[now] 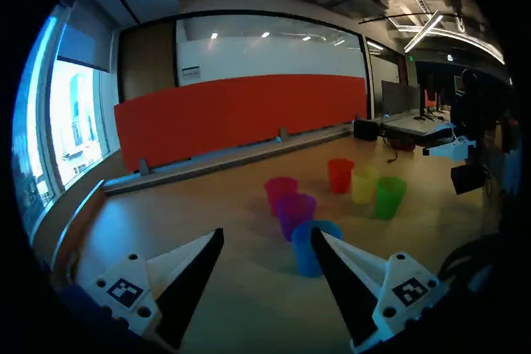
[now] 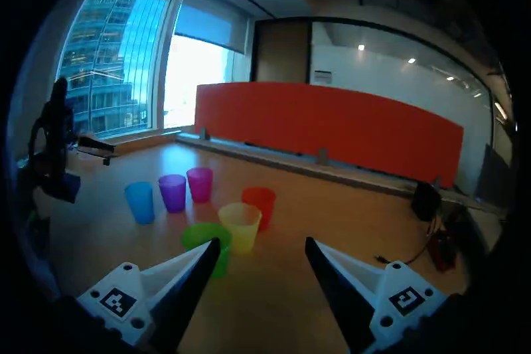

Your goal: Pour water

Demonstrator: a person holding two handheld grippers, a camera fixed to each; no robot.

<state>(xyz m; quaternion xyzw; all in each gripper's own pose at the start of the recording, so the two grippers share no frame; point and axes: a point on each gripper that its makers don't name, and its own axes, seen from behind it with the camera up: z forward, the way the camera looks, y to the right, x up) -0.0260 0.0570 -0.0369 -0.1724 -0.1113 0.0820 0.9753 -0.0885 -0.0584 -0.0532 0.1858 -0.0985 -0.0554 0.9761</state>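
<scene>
The left gripper (image 1: 265, 233) hung low over the wooden table (image 1: 199, 211). Its fingers were spread wide and held nothing, and the blue cup (image 1: 312, 248) stood just ahead between their tips. The right gripper (image 2: 262, 241) was also wide and empty, with the green cup (image 2: 207, 238) at its left fingertip. An orange screen (image 1: 239, 111) ran along the table's far edge, beside tall windows (image 2: 113, 68). Six cups stood upright mid-table in two rows of three: blue, purple cup (image 1: 295, 213) and pink cup (image 1: 281, 191); green, yellow cup (image 1: 364, 184) and red cup (image 1: 340, 175).

Nothing readable for you here. The little white wall sign (image 1: 190, 74) is too small, and the marker tags (image 1: 125, 292) on your left gripper (image 1: 267, 238) are just patterns.
</scene>
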